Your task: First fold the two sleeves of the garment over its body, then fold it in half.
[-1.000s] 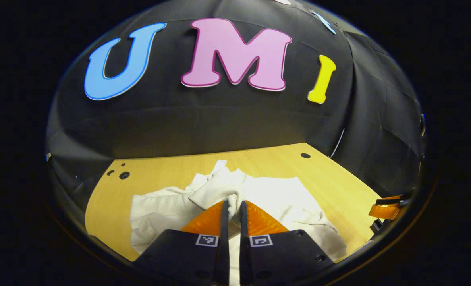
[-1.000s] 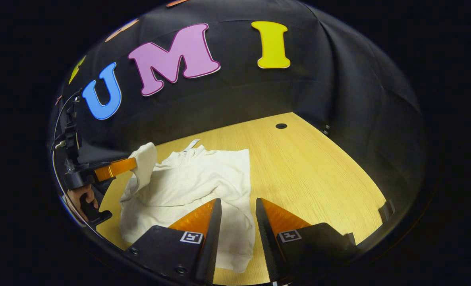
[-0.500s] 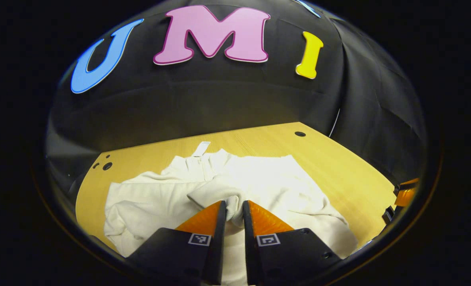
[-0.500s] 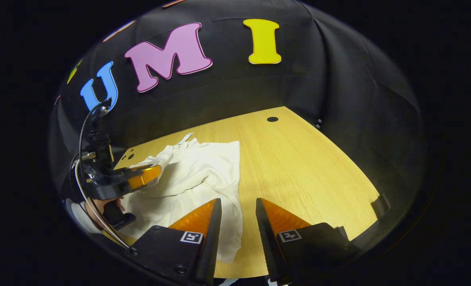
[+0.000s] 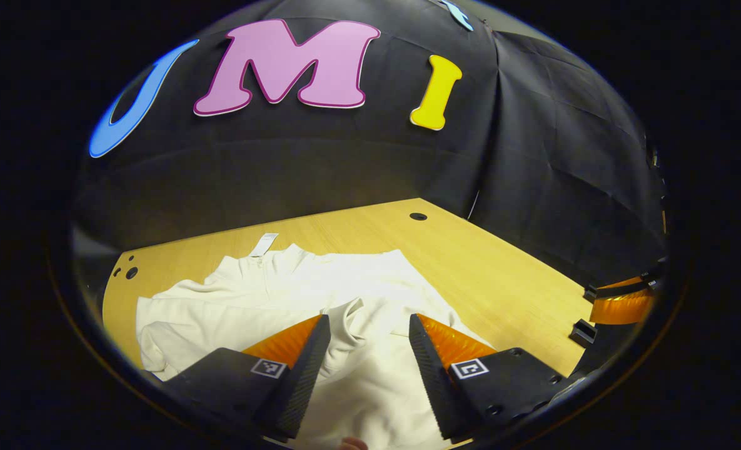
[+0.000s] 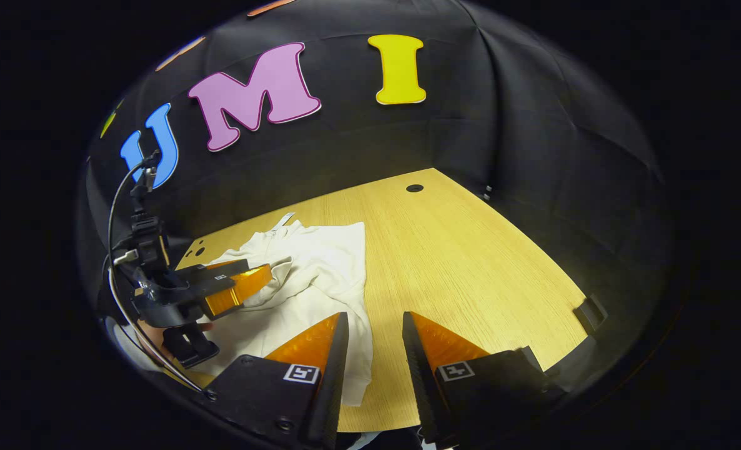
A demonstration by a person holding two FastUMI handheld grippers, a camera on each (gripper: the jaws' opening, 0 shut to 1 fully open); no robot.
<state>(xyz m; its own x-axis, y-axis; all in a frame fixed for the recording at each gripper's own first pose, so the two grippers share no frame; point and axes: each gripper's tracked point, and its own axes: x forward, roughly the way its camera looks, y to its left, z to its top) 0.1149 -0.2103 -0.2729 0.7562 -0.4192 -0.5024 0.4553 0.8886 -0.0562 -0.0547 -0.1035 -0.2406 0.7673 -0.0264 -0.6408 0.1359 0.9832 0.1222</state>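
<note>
On the wooden bench one cream garment is lying, collar w/ its tag pointing toward the far black wall, long axis running from me to the wall. One sleeve is lying folded across the body; its cuff end is sitting btwn my left gripper fingers, not pinched. My left jaws are standing spread apart, released, hovering over the garment's middle. My right gripper is hanging over the garment's near right edge and bare bench; its jaws are parted too, gripping nothing. In the right gripper view my left gripper is showing over the garment's left half. Two holes near the bench's far left corner, one at far right.
</note>
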